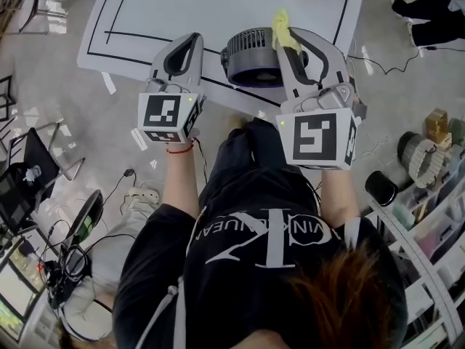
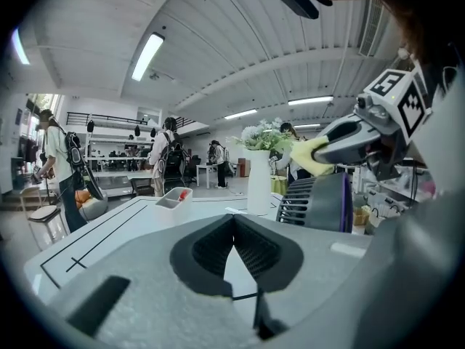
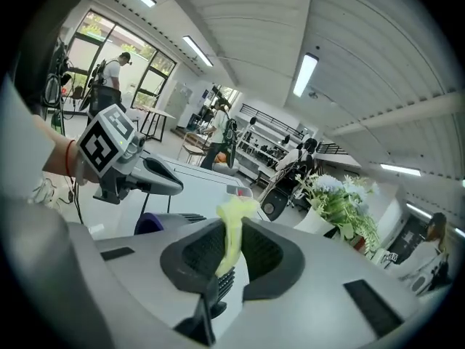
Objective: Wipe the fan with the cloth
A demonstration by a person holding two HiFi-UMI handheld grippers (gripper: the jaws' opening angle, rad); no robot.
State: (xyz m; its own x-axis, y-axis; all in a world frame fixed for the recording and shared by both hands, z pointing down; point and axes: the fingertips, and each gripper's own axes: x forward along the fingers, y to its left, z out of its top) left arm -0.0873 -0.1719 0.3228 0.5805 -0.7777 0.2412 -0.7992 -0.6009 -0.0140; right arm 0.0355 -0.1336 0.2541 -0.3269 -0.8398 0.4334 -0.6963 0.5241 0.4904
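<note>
We see a white table (image 1: 145,20) marked with black lines, set on a grey floor (image 1: 51,86) where cables and a power strip (image 1: 142,196) lie near the person's left side. Around it is a large hall with a white ribbed ceiling, long strip lights and tall windows at the far left of the right gripper view. Several people wearing backpacks stand among other tables in the distance. On the table, far from us, stand a white vase (image 2: 259,187) of flowers and a small white tray (image 2: 173,196) with something red in it. The fan (image 1: 251,57), dark grey and round with a purple band, sits near the table's near edge, between the two grippers. The left gripper (image 1: 195,41) hangs just left of the fan, apart from it, with its fingers pressed together and nothing between them. The right gripper (image 1: 287,42) reaches over the fan's right side, and its fingers are clamped on the yellow cloth (image 1: 283,29). A crumpled tuft of the cloth sticks out past the fingertips. That tuft sits right at the fan's upper rim, and we cannot tell whether it touches the casing.
</note>
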